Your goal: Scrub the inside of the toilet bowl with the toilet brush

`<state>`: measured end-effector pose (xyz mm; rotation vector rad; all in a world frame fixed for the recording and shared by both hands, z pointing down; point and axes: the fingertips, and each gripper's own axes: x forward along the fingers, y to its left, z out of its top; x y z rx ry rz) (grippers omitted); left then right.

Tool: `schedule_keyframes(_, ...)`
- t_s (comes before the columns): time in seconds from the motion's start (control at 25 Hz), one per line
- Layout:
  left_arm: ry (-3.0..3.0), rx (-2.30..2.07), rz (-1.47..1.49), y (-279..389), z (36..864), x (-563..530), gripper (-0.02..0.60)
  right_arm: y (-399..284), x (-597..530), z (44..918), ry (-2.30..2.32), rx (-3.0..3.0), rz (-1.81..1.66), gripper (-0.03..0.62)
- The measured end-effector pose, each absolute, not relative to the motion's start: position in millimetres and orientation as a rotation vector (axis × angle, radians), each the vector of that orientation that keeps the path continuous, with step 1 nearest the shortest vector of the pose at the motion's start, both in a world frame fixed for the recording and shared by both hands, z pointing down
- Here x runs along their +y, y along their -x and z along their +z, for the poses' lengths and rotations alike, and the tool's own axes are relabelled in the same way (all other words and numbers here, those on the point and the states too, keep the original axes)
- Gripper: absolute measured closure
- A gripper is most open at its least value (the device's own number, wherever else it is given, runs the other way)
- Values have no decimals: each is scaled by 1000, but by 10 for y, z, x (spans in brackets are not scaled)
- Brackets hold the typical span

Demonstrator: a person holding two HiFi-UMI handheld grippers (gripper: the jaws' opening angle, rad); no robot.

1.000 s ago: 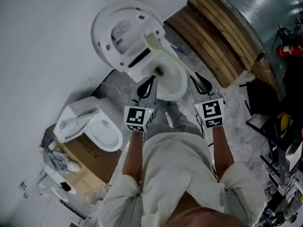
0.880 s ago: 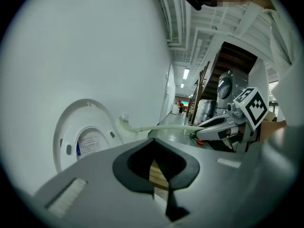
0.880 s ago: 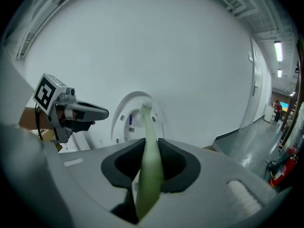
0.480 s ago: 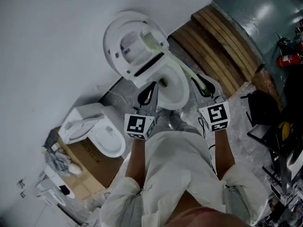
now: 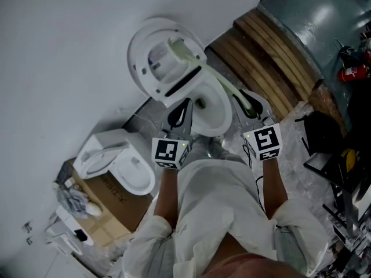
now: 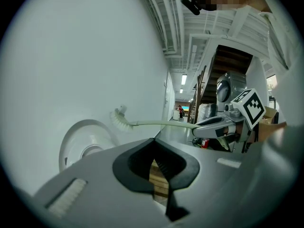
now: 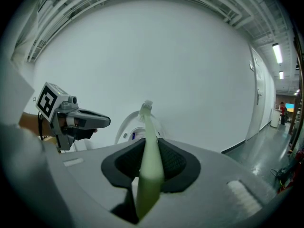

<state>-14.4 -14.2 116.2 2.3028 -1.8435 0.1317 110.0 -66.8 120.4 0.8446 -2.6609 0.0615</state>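
Clamping toilet brush [image 7: 147, 127] in right claw [image 7: 149, 152]; its head up by raised lid [image 5: 139, 62] | left claw [image 6: 154, 152] closed, empty

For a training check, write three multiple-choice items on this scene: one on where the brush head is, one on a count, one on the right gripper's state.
1. Where is the brush head?
A. Down in the water
B. On the floor
C. Up by the raised lid

2. How many toilets show in the head view?
A. One
B. Two
C. Three

3. The right gripper is:
A. Shut on the brush handle
B. Open and empty
C. Shut on a cloth

Answers:
1. C: the bristles show at lid height.
2. B: there is the near toilet and a second toilet on a box.
3. A: the handle runs between its jaws.
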Motion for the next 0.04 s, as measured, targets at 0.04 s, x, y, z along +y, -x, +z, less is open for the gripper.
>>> schedule_keyframes(0.04, -2305, -1843, 131, 148, 1156, -143, 563, -1093, -666, 1187, -846, -2664, 59, 508)
